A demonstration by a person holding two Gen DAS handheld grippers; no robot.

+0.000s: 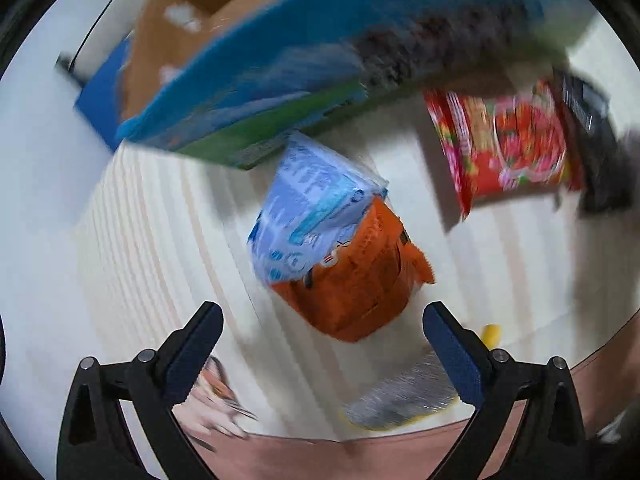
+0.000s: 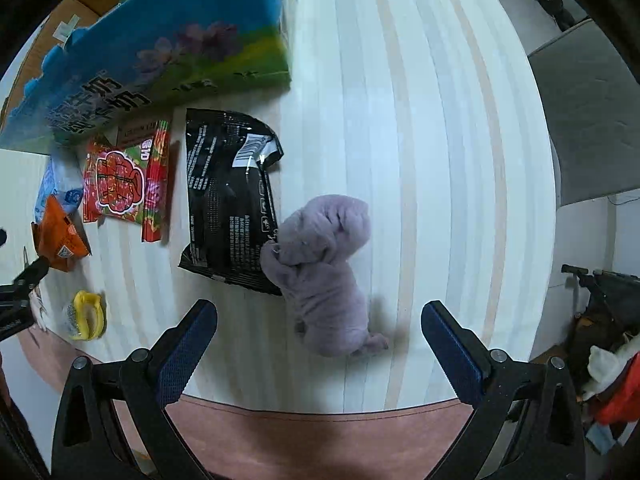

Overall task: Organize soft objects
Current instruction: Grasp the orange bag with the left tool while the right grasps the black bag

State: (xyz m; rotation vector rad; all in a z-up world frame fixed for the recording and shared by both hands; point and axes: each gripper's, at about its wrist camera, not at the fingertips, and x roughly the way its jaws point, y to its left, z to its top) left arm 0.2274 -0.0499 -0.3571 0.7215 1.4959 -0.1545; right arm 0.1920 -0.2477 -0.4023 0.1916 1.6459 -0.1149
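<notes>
I see the lilac plush toy (image 2: 328, 276), soft and deeply wrinkled, lying on the pale striped table (image 2: 440, 160), its upper end touching the lower right corner of the glossy black packet (image 2: 230, 200). That packet carries fine white print and a barcode I cannot read. Left of it lies a red snack bag (image 2: 124, 184), crinkly foil. My right gripper (image 2: 318, 330) is spread wide with nothing between its fingers; my left gripper (image 1: 322, 330) likewise gapes empty, just below an orange pouch (image 1: 360, 276).
</notes>
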